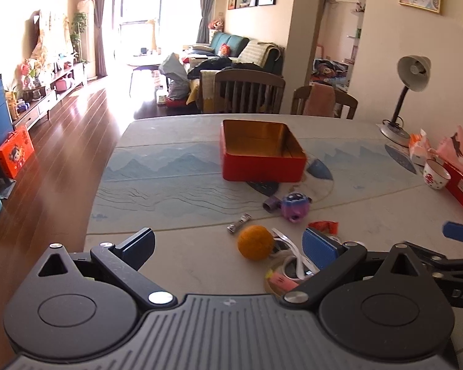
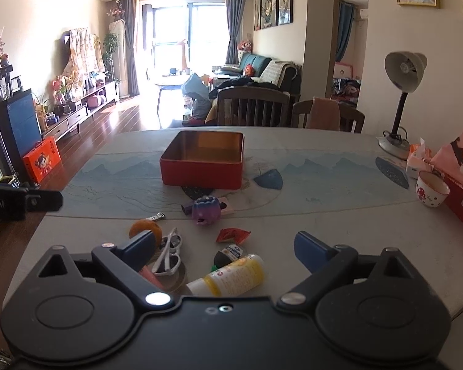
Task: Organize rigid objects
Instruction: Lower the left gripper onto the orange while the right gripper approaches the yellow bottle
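Both grippers hover low over the table's (image 2: 339, 215) near edge, empty. Left gripper (image 1: 228, 246): fingers spread wide. Right gripper (image 2: 228, 246): likewise wide, straddling the bottle (image 2: 231, 277), probably lining up a pick. Red tin (image 2: 202, 162) sits mid-table, open and empty, likely the bin. Clutter lies between tin and near edge: orange ball (image 1: 255, 242), purple toy (image 2: 206, 209), white sunglasses (image 2: 169, 254), clipper (image 1: 239, 223), red wrapper (image 2: 233, 235).

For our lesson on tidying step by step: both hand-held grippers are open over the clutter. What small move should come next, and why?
Probably lower the right hand-held gripper onto the yellow bottle. It lies nearest, between the open fingers, and the red tin beyond looks empty.
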The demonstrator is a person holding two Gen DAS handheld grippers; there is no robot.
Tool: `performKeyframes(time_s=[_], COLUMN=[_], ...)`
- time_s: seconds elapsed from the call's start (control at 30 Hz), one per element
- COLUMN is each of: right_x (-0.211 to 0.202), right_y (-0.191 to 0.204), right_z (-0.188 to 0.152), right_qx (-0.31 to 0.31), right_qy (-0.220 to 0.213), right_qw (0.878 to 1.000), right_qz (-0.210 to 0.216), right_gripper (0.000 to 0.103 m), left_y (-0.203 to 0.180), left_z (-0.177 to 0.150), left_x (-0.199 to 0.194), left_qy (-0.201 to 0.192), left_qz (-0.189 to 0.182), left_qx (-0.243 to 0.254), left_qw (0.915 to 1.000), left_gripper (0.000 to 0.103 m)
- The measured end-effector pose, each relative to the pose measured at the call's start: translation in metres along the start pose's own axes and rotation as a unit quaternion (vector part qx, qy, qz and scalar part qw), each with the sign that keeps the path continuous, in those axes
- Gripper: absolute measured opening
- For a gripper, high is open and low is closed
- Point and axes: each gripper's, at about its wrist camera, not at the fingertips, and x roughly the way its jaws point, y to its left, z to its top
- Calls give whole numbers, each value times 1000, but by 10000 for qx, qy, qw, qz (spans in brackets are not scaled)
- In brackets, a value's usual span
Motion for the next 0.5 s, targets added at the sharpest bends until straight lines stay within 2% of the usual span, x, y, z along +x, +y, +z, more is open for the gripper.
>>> performKeyframes(time_s=[0.07,0.17,0.27,0.5], right_x=[5,16,30,70], right_y=[-5,-11,-14,-17], right_z=[-2,-9,-14,-17], right_qx=[-39,-109,-173,-278], right_qy=[106,300,472,772], right_qw=[9999,9995,9987,9966], right_qz=[-22,-80,-105,-106], right_gripper=[96,95,92,89], left_y=[3,9,8,-8], left_z=[3,0,0,-1], left_x=[4,22,37,82], left_qy=[-18,269,286,622], left_qz=[91,-133,-225,-155], left_qx=[102,-232,-395,-451], left_qw=[9999,9993,9986,9969], left_gripper=[102,102,102,102])
